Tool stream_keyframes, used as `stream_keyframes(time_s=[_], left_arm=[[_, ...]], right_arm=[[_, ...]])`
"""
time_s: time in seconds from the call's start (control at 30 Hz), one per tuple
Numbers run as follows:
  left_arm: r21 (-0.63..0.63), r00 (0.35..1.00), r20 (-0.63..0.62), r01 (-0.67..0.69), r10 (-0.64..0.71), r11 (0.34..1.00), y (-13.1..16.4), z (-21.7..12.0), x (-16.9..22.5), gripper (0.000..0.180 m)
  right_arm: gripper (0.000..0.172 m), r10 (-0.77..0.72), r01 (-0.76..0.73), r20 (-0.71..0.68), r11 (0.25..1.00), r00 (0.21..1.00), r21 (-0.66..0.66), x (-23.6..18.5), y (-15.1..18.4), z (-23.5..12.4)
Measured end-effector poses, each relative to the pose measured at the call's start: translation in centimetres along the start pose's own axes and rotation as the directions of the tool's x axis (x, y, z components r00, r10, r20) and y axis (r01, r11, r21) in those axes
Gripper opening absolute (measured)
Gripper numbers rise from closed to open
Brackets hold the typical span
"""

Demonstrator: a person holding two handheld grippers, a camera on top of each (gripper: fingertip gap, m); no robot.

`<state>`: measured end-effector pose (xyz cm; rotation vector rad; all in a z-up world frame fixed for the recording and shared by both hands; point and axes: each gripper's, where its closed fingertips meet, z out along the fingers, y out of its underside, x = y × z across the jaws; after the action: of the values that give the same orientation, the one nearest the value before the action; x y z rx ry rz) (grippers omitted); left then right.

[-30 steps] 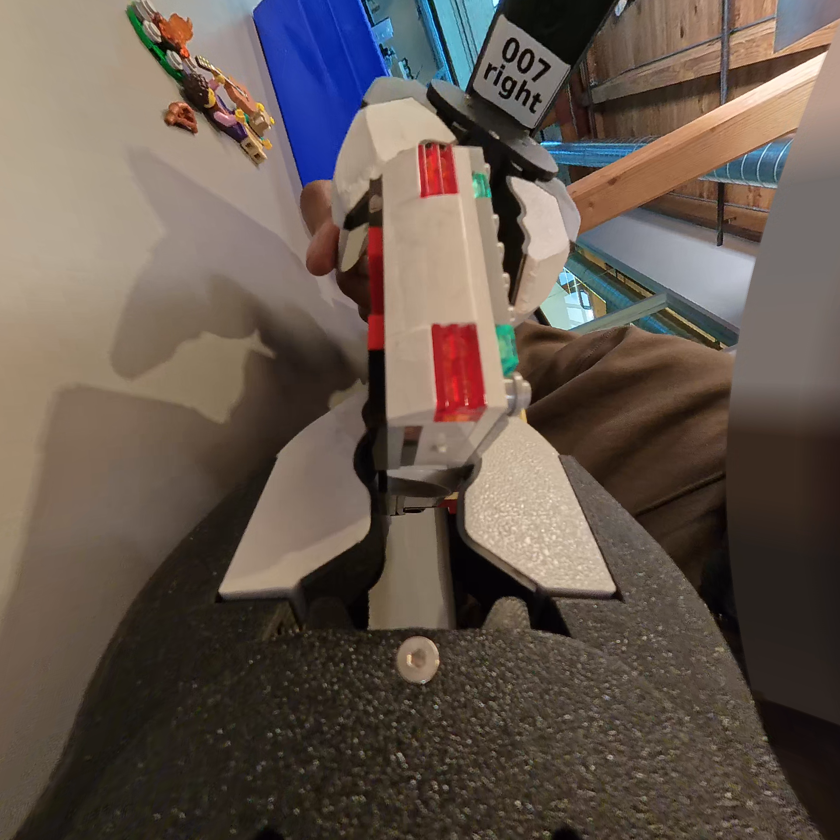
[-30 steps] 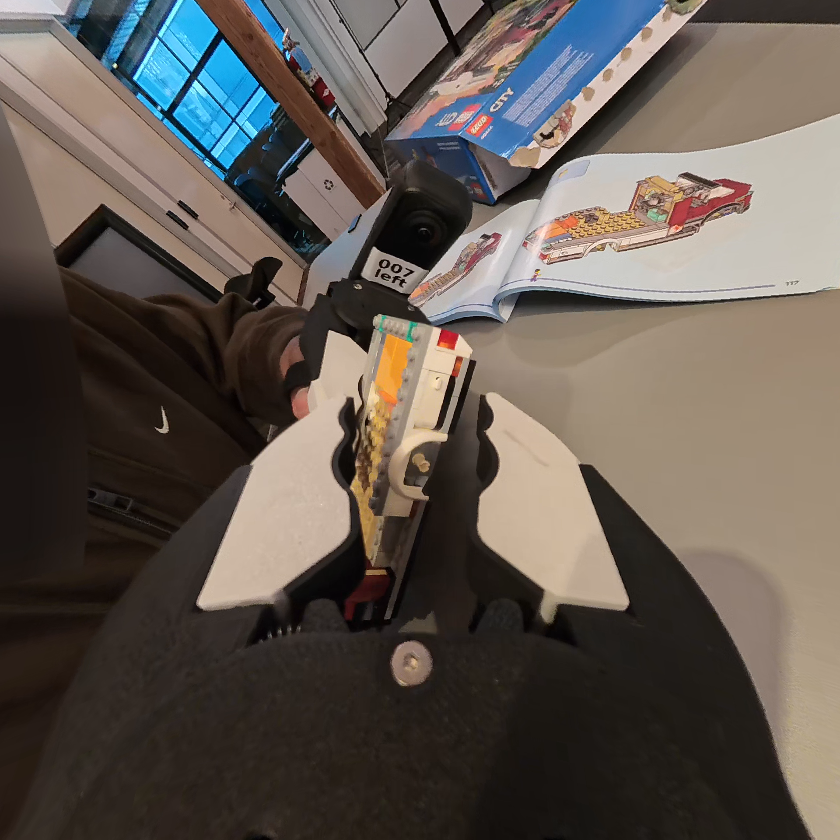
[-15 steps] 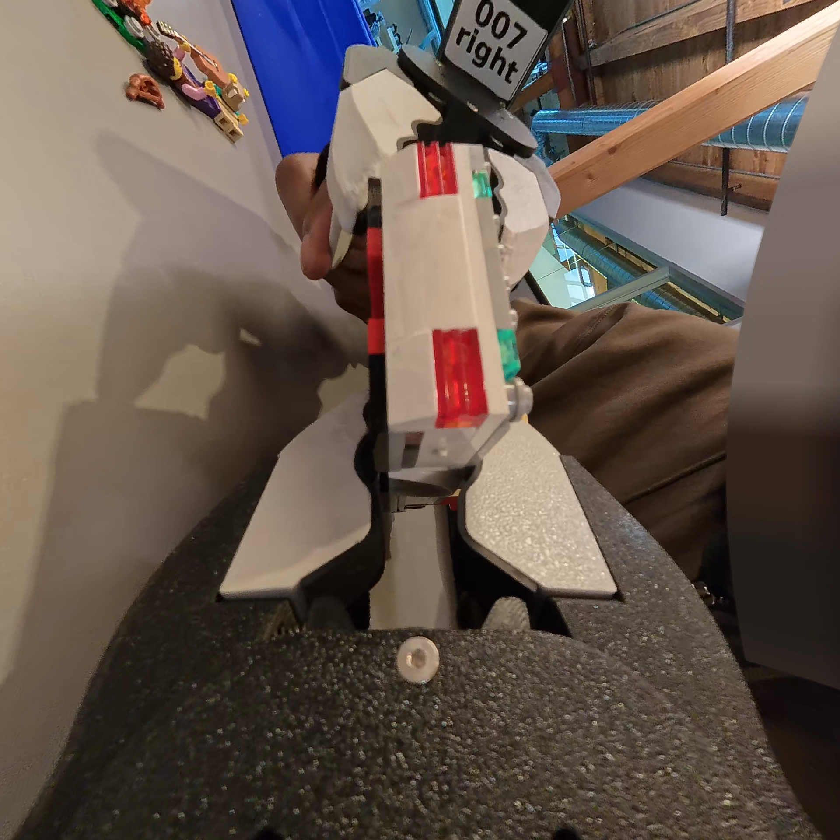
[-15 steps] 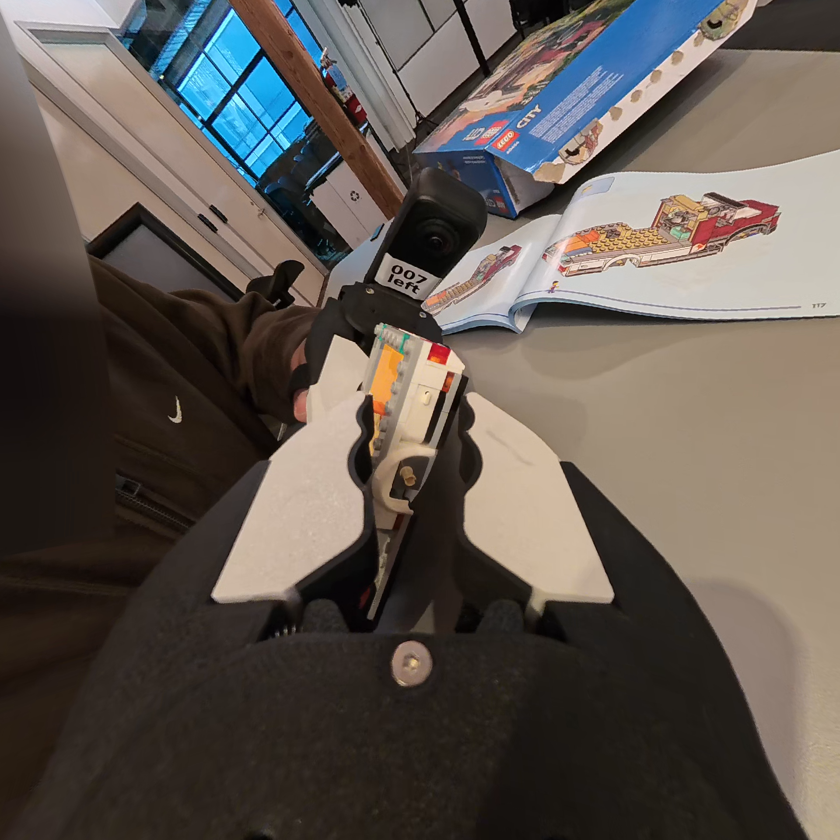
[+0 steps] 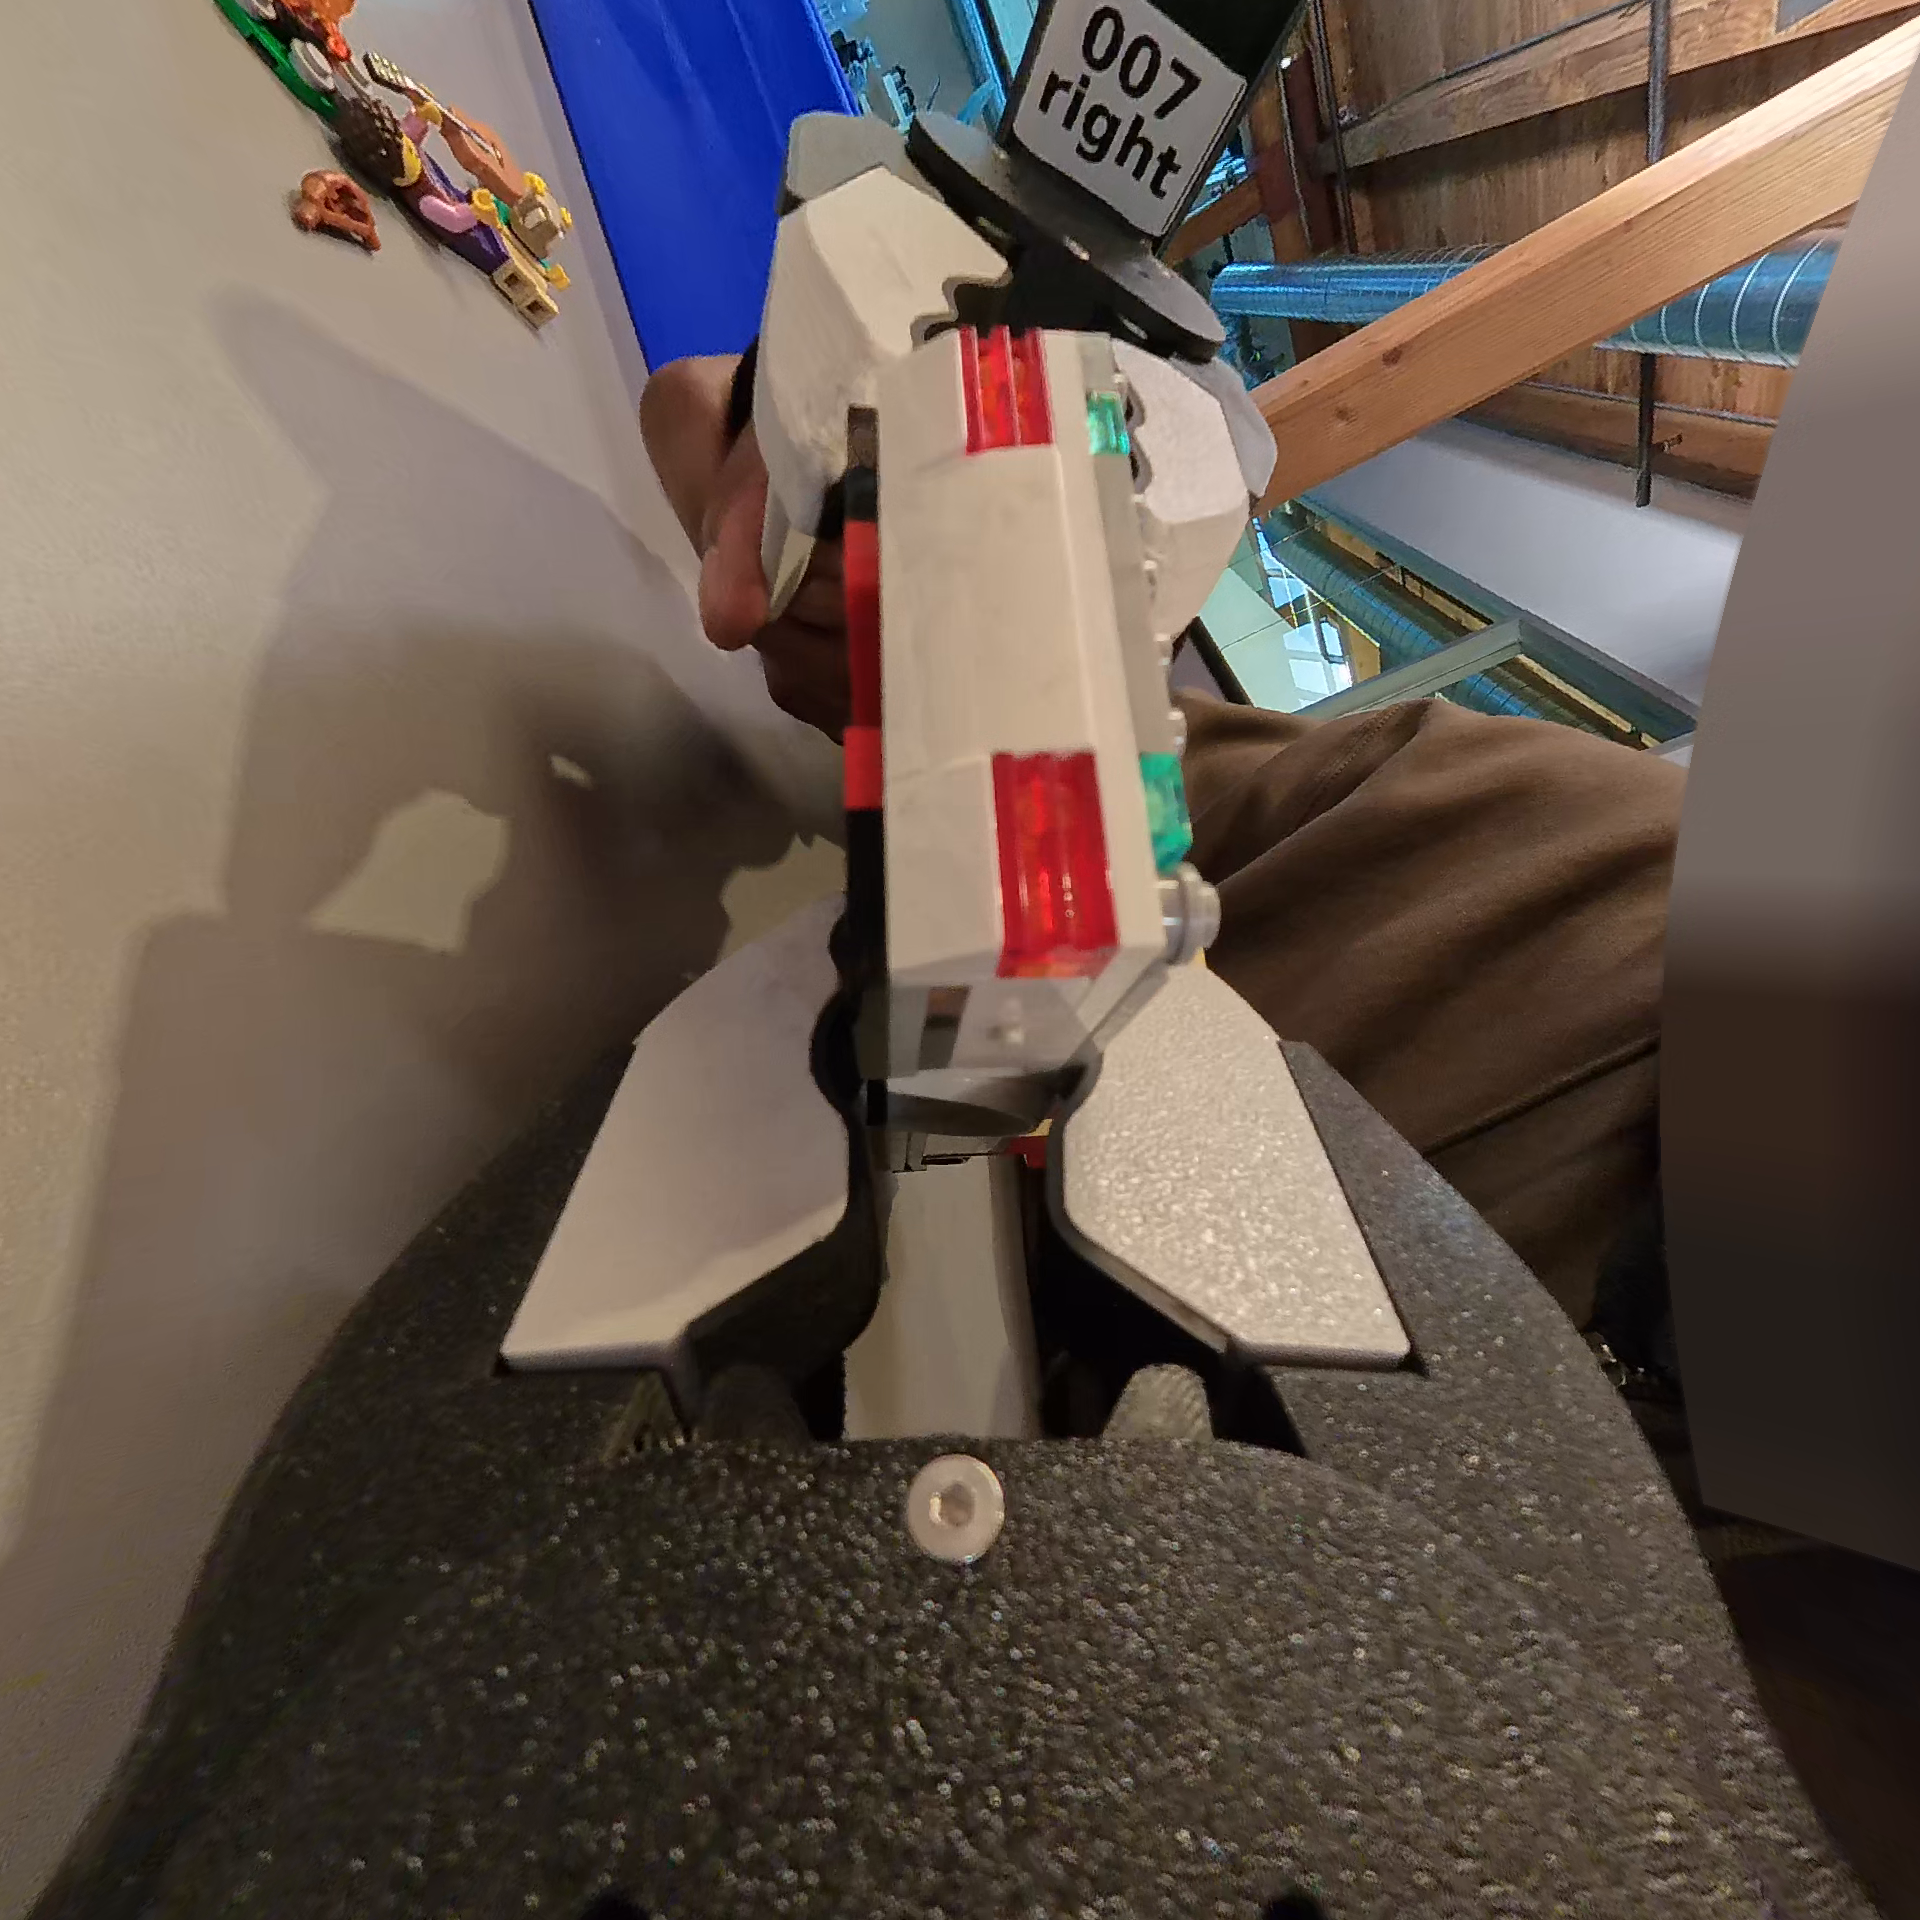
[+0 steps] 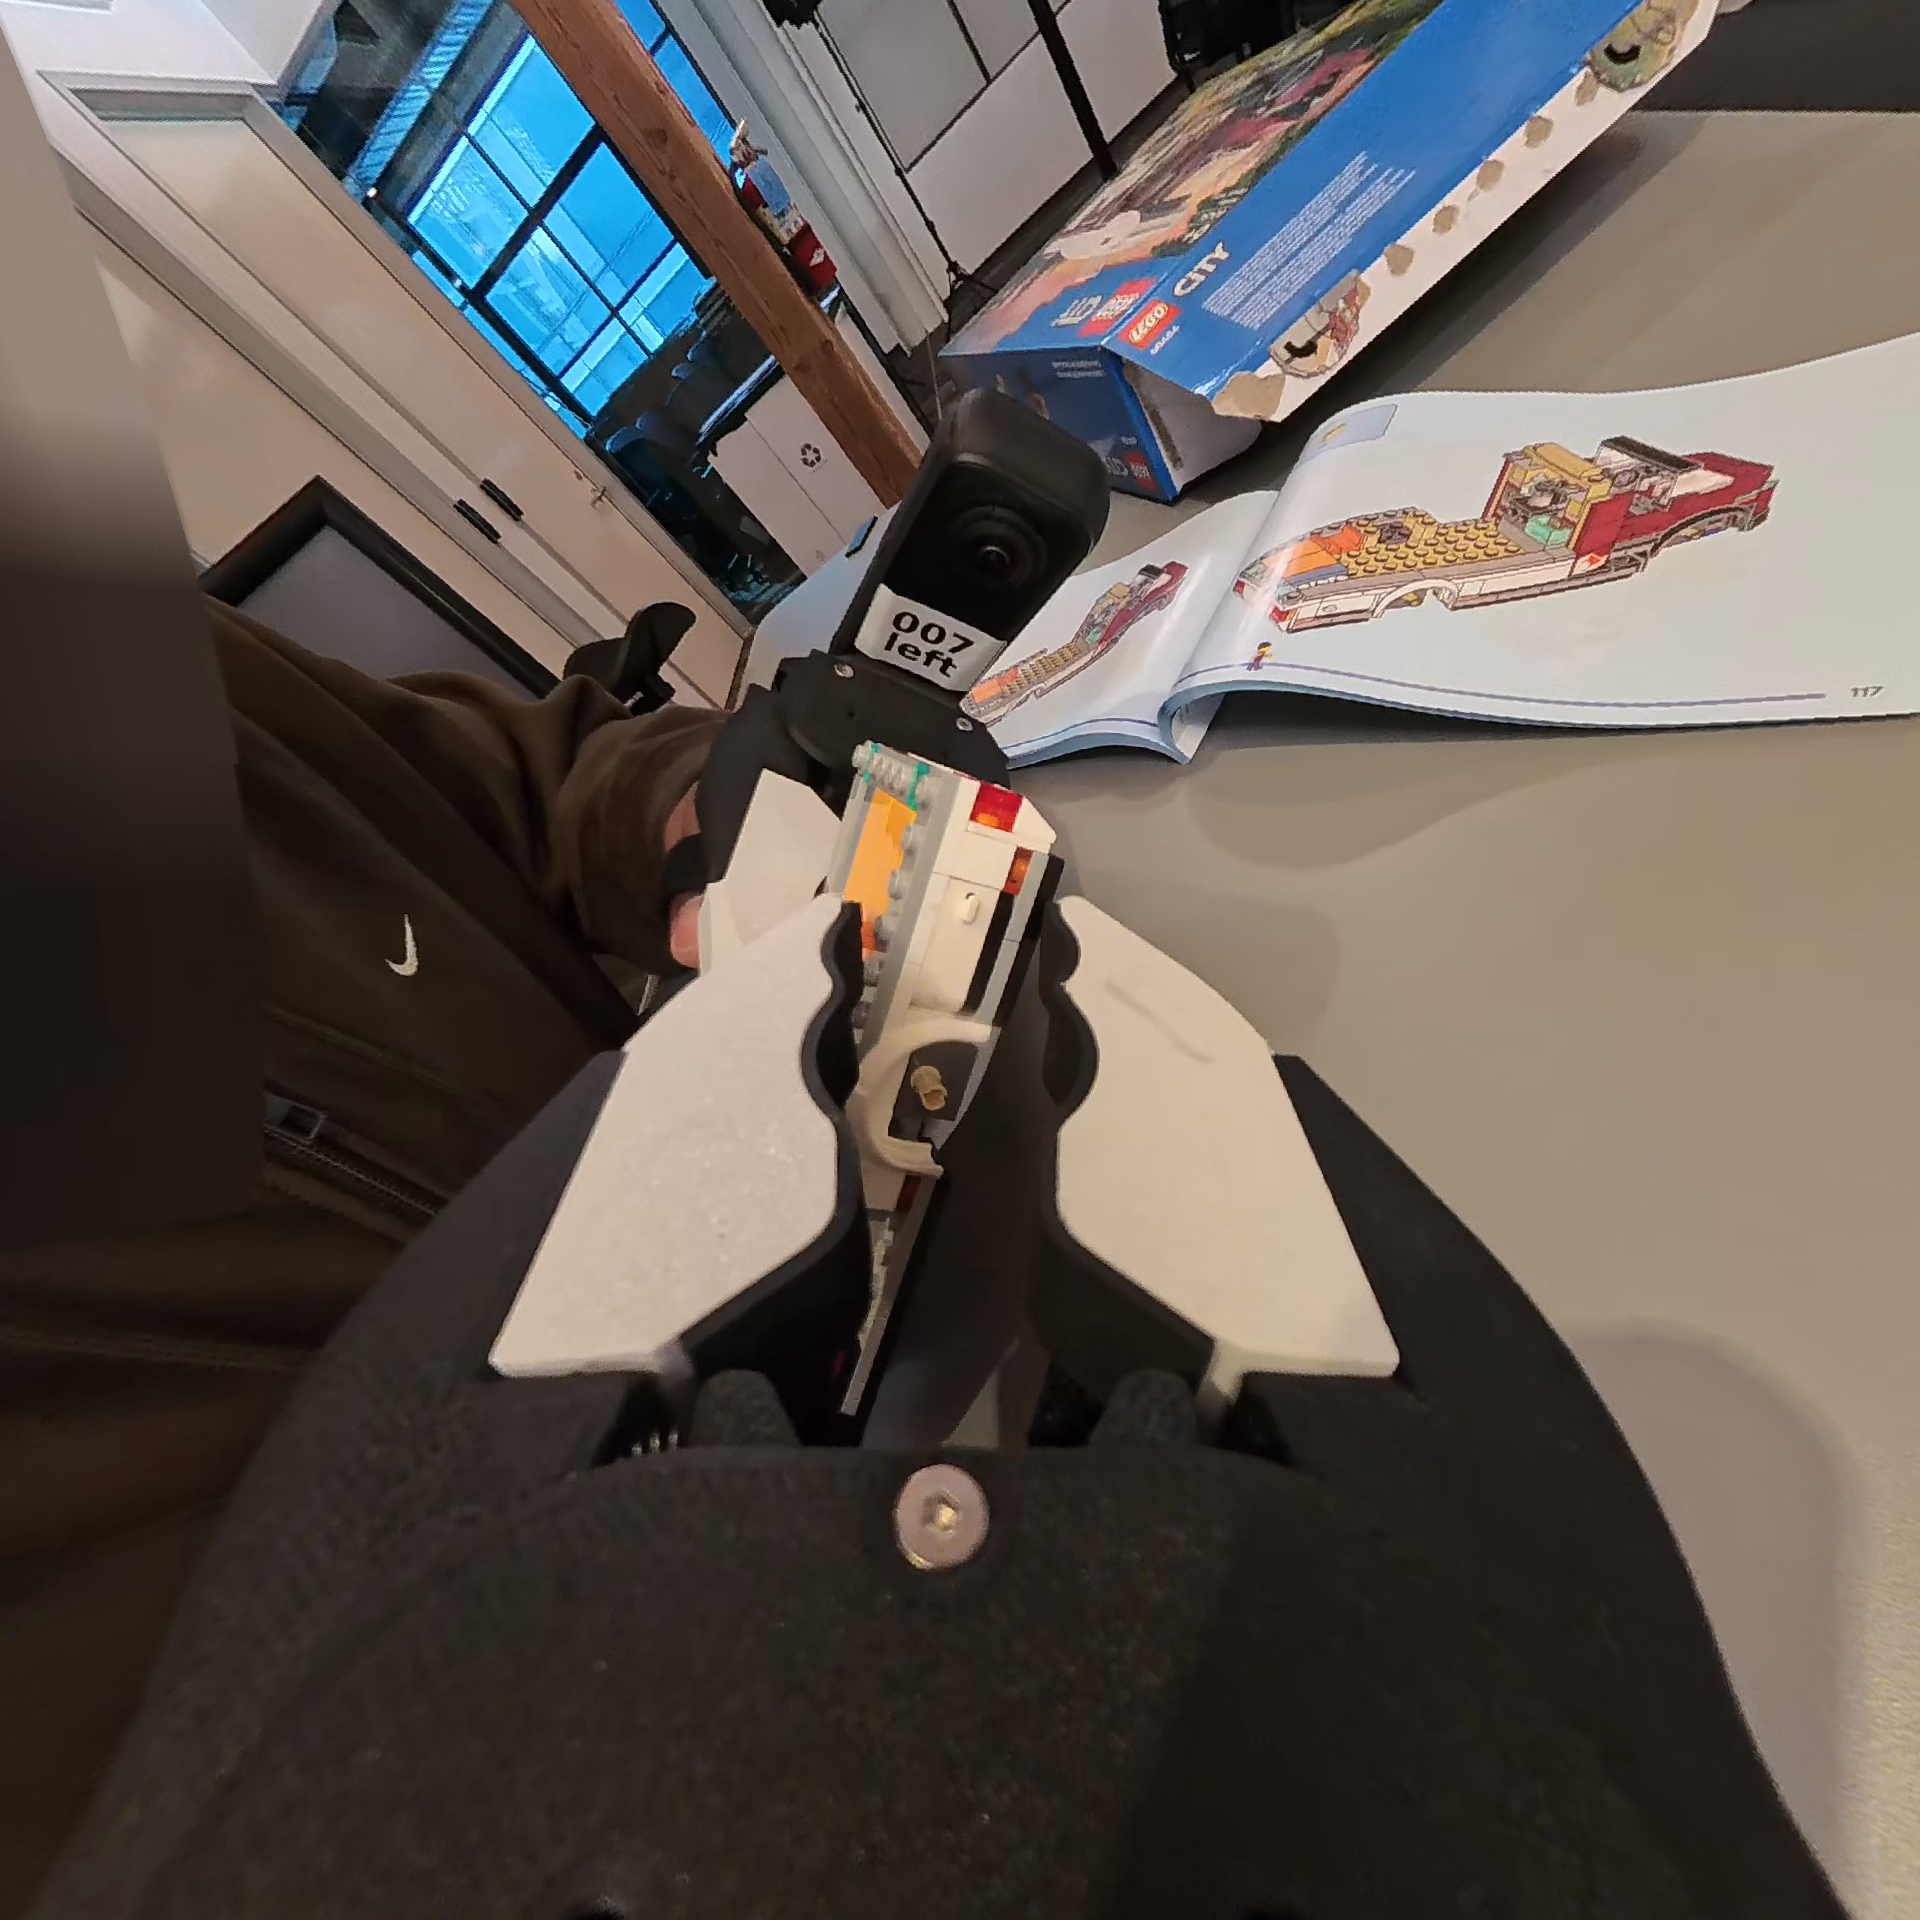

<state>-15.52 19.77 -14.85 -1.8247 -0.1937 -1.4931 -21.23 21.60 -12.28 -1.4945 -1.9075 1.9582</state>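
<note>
The left gripper (image 5: 961, 1049) clamps 1 end of a white brick-built model (image 5: 997, 665) with red panels, and the right gripper (image 6: 951, 997) clamps the opposite end, so the model hangs between the 2 above the grey table (image 6: 1558, 987). Farther off lie an open instruction booklet (image 6: 1507, 582), a blue box (image 6: 1299, 239) and small toy figures (image 5: 447, 177).

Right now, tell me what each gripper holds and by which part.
Both hold one white brick-built vehicle body. The left gripper clamps the end with the red and green clear bricks; the right gripper clamps the opposite end, by the wheel arch.
</note>
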Motion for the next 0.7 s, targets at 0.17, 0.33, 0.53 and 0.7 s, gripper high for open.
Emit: stream_keyframes(time_s=[0.17, 0.33, 0.53, 0.7], left_arm=[[0.021, 1.0, -0.013, 0.01, -0.01, 1.0, -0.3, -0.08, 0.09, 0.032], [0.029, 1.0, 0.0, 0.02, -0.02, 0.999, -0.41, -0.15, -0.16, 0.032], [0.0, 1.0, -0.002, 0.011, -0.011, 1.0, 0.14, 0.22, 0.03, 0.031], [0.004, 0.999, -0.016, 0.035, -0.034, 0.999, 0.1, 0.19, 0.09, 0.032]], right_arm=[[0.034, 0.0, 0.0, -0.011, 1.0, 1.0, 0.02, 0.03, -0.26, 0.03], [0.046, -0.005, 0.005, -0.018, 1.0, 1.0, 0.025, -0.13, -0.25, 0.28], [0.039, -0.011, 0.011, -0.018, 1.0, 1.0, 0.01, 0.01, 0.25, 0.53], [0.038, -0.003, 0.003, -0.011, 1.0, 1.0, 0.01, 0.1, 0.27, 0.57]])
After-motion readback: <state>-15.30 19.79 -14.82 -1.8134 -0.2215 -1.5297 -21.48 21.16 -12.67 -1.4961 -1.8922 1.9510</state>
